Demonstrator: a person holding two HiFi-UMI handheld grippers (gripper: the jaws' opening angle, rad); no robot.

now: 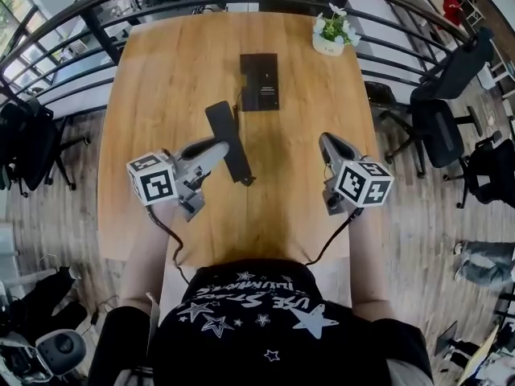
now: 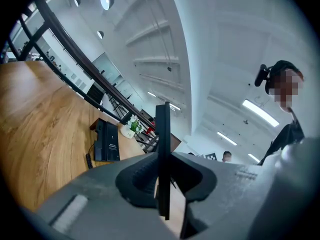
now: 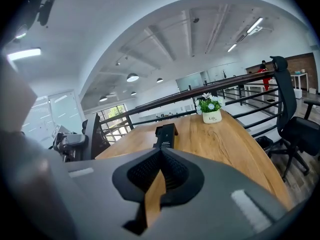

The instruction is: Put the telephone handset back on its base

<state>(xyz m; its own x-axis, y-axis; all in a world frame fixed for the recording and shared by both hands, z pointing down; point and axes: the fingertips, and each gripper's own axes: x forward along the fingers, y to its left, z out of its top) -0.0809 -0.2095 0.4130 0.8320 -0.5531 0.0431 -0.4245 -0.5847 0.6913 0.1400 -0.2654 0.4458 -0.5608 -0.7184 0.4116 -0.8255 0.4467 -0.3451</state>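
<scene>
The black telephone handset (image 1: 220, 119) is held above the wooden table (image 1: 161, 79), and my left gripper (image 1: 225, 145) is shut on its middle. In the left gripper view the handset (image 2: 162, 134) stands edge-on as a thin dark slab pinched between the jaws. The black base (image 1: 259, 81) lies flat at the table's far middle, beyond the handset and slightly to its right; it shows as base (image 2: 106, 141) and base (image 3: 166, 134) in the gripper views. My right gripper (image 1: 327, 140) hovers over the table's right side, shut, with nothing between its jaws (image 3: 161, 152).
A small white pot with a flowering plant (image 1: 331, 33) stands at the far right corner of the table. A black railing (image 1: 96, 22) curves round the table's far side. Office chairs (image 1: 447, 111) stand to the right, and another chair (image 1: 32, 147) to the left.
</scene>
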